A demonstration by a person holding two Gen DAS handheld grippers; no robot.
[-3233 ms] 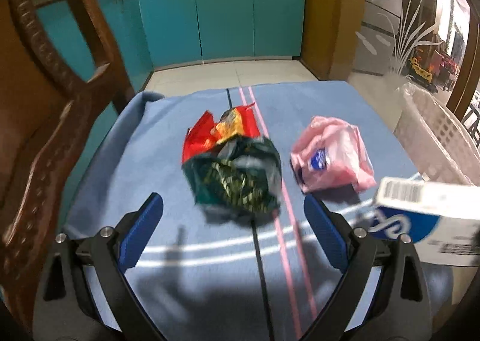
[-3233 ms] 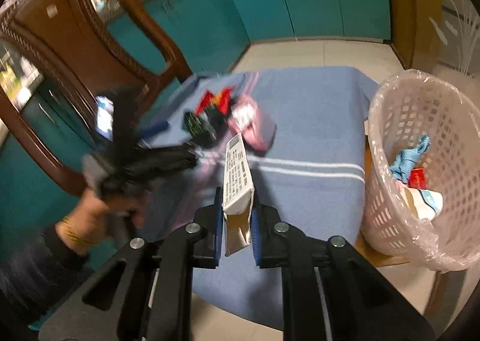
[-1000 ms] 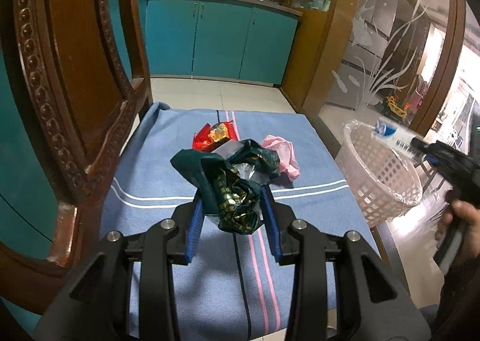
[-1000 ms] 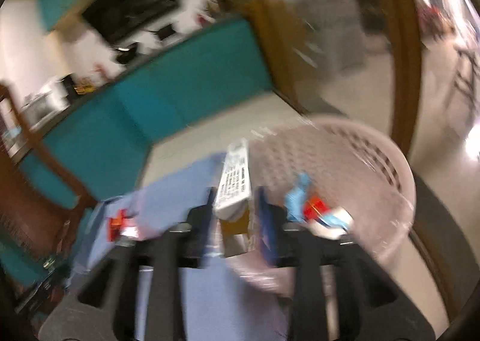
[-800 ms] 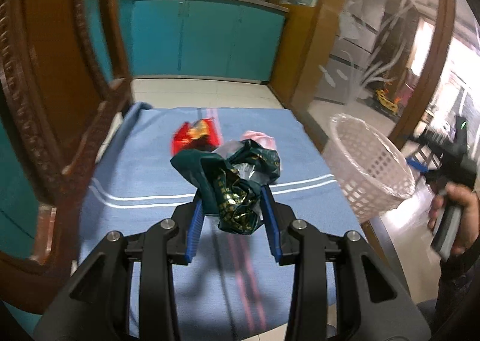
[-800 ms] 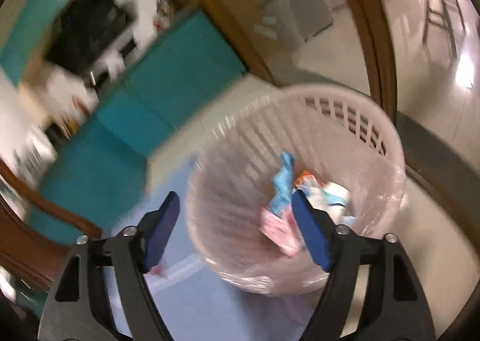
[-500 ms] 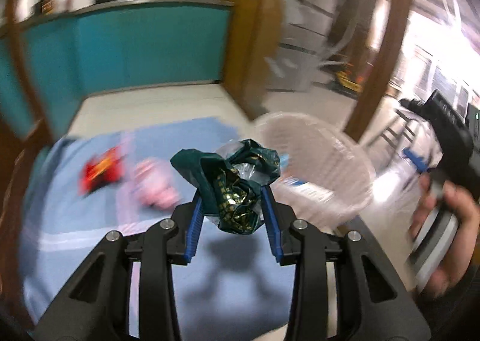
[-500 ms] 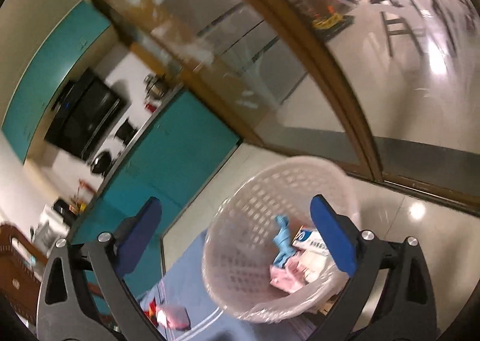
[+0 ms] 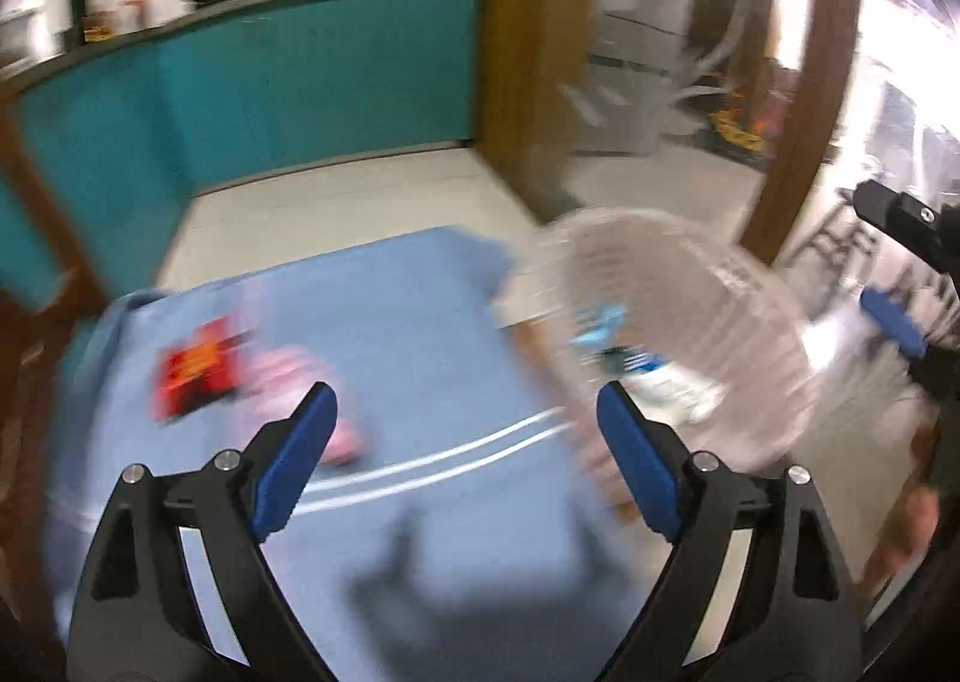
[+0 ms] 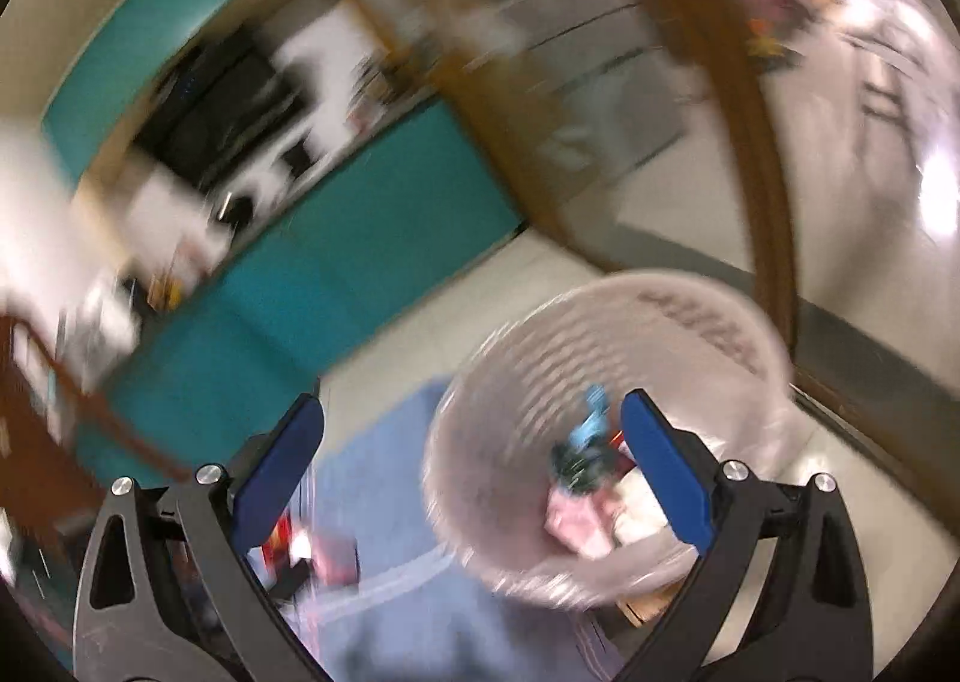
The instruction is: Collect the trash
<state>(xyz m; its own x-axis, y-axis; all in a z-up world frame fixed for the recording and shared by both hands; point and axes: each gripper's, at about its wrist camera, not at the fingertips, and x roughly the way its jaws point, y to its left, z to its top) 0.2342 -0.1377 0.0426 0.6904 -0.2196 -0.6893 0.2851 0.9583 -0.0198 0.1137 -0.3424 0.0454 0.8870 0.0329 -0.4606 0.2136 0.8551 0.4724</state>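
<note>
table cloth (image 9: 420,322): blue with white stripes, spread flat; both views motion-blurred, no brand or writing readable anywhere.
basket (image 9: 720,286): white lattice, plastic liner, at the cloth's right edge. Inside: light-blue scrap, white-and-blue carton, pink piece.
left gripper (image 9: 468,442): jaws opening, nothing between the blue pads. A second ago they were clamped on the dark green wrapper.
right gripper (image 10: 471,457): jaws spread wide, empty, aimed over the basket. The carton it carried earlier now lies in the basket.
green wrapper (image 10: 576,463): in the basket, below the blue scrap.
pink bag (image 9: 300,376): on the cloth, just beside the red wrapper.
red wrapper (image 9: 198,376): on the cloth, left of the pink bag.
left view only: the other gripper at the right edge, a hand under it.
right view only: pink piece at the basket bottom, green wrapper clearer.
</note>
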